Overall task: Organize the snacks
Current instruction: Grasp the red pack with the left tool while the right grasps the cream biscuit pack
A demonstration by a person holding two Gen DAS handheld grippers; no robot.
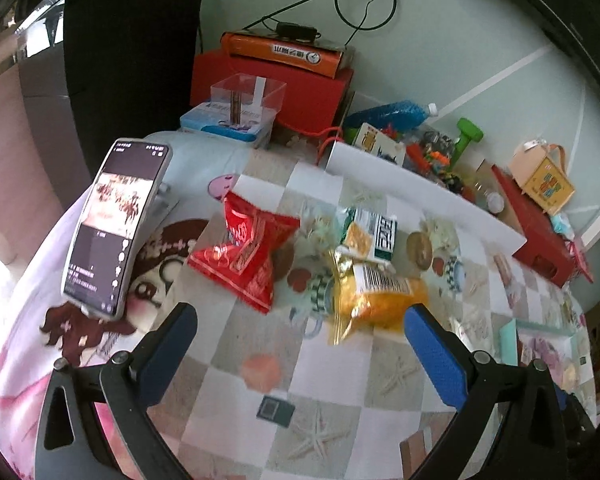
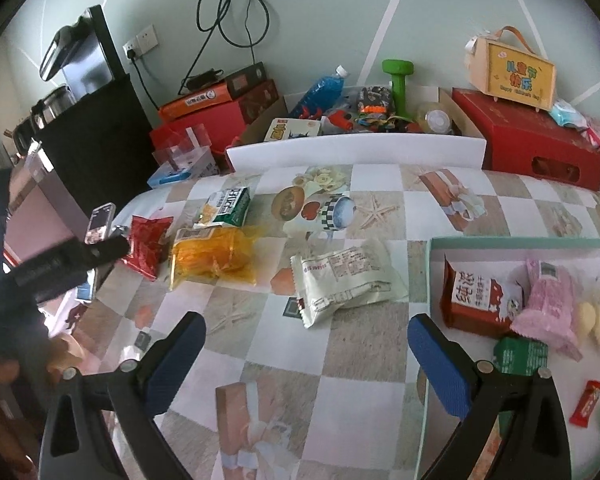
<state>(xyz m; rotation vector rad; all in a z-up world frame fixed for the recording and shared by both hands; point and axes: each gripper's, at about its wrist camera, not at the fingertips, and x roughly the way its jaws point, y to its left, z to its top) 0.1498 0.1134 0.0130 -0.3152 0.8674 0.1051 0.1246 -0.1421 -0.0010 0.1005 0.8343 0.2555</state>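
Right wrist view shows the right tool [image 2: 306,326] released, its blue pads wide apart with nothing between them, hovering above the checked cloth of the worktop [image 2: 340,400]. Just beyond its tips lies the white snack packet [image 2: 346,280], flat and slightly askew, the nearest loose item and, I judge, the step in hand. To the right the pale green tray [image 2: 520,242] already holds a red carton [image 2: 474,300], a pink packet [image 2: 548,306] and other snacks, so the white one likely goes there. For a clean pick, bring the pads down astride the packet's narrow width, close on its puffed middle rather than a thin sealed edge, and lift clear of the tray's wall before moving across. Farther left lie the yellow bag [image 2: 212,256], the green and white packet [image 2: 228,206] and the red bag [image 2: 148,246]. Left wrist view shows the left tool [image 1: 300,320] also released and empty, its right pad close to the yellow bag [image 1: 376,288], though I cannot tell whether they touch; that crinkly bag may slip, so grip it mid-body. A phone [image 1: 116,224] on a stand sits near the red bag [image 1: 248,252] and must not be knocked.
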